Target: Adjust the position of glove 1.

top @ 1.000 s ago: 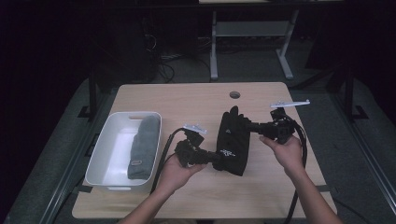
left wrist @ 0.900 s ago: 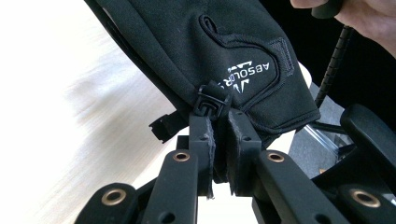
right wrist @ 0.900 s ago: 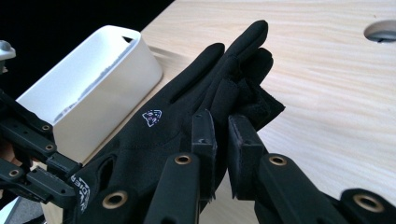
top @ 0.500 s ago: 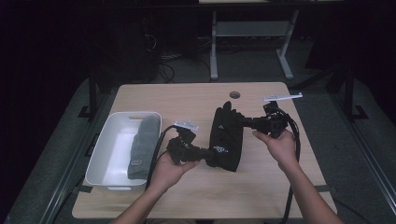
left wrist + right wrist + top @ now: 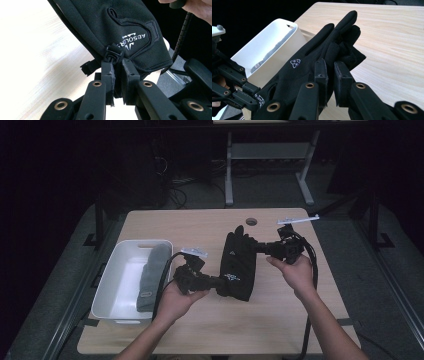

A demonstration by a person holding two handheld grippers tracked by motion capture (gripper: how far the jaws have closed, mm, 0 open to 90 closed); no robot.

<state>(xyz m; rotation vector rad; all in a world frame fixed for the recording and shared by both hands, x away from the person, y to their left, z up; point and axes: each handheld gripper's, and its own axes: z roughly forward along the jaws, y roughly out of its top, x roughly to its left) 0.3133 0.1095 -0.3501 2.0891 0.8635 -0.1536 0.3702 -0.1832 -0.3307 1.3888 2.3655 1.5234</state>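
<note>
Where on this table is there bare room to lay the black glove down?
Bare wood runs along the table's far edge, from the white bin across to the cable hole, and along the near edge between the forearms. The middle is crowded: both grippers grip the black glove there.

Left claw (image 5: 216, 282) points toward 3 o'clock, jaws pinched nearly together. Right claw (image 5: 256, 247) points toward 9 o'clock, jaws likewise clamped; both forearms enter from 6 o'clock.
</note>
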